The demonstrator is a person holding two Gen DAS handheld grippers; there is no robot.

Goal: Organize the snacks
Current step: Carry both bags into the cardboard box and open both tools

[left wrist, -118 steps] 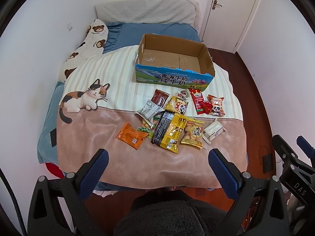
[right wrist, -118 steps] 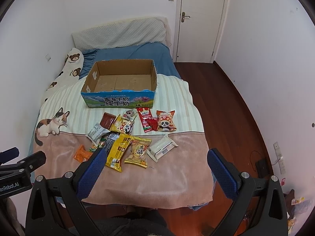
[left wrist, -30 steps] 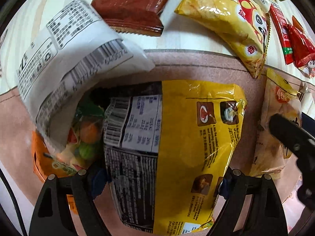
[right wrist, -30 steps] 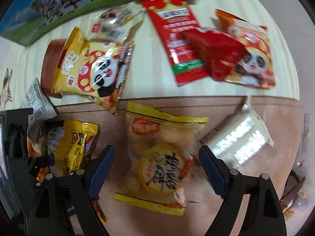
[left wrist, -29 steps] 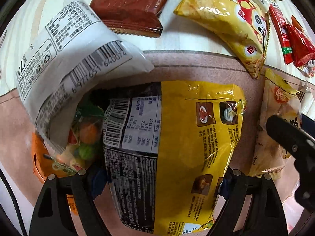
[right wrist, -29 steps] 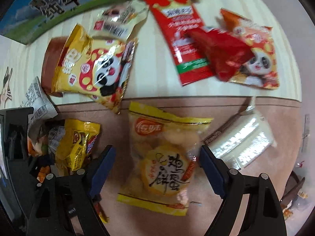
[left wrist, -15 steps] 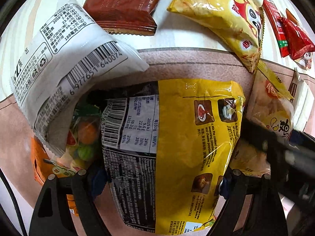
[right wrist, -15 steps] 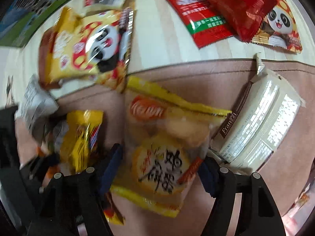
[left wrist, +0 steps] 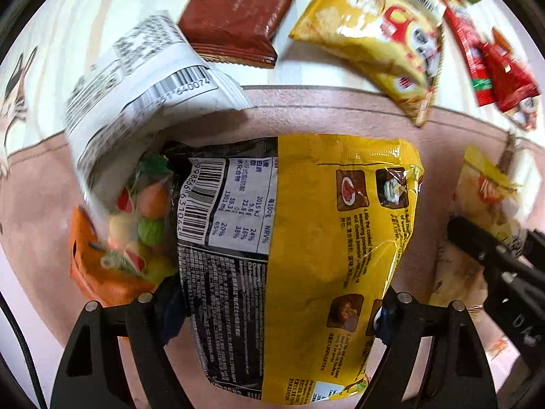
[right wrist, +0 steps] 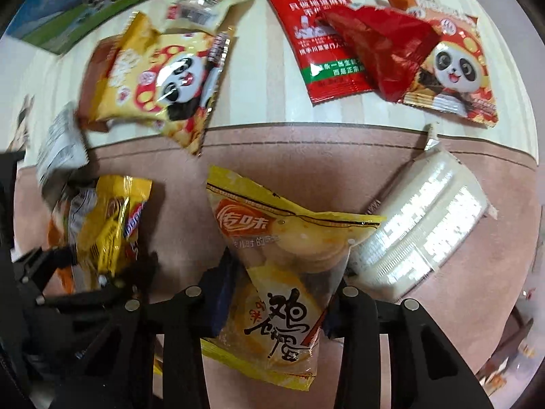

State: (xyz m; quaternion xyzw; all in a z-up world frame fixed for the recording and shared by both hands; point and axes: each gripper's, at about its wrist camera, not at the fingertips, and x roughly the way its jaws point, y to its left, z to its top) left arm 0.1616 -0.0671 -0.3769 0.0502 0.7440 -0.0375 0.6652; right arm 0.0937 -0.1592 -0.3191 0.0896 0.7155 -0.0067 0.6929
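My right gripper (right wrist: 277, 301) pinches the biscuit bag (right wrist: 289, 272) crosswise; my left gripper (left wrist: 277, 306) is closing across the noodle packet (left wrist: 306, 255), the box (right wrist: 85, 6) far ahead.

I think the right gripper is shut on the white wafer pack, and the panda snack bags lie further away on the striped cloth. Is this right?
Not quite. The right gripper is shut on the yellow biscuit bag; the white wafer pack lies beside it, as the right wrist view shows. The rest is correct.

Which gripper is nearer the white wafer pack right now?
Right. The right gripper, clamped on the yellow cracker bag, sits right beside the white wafer pack. The left gripper, closing around the yellow-and-black noodle packet, is farther off, beyond that bag.
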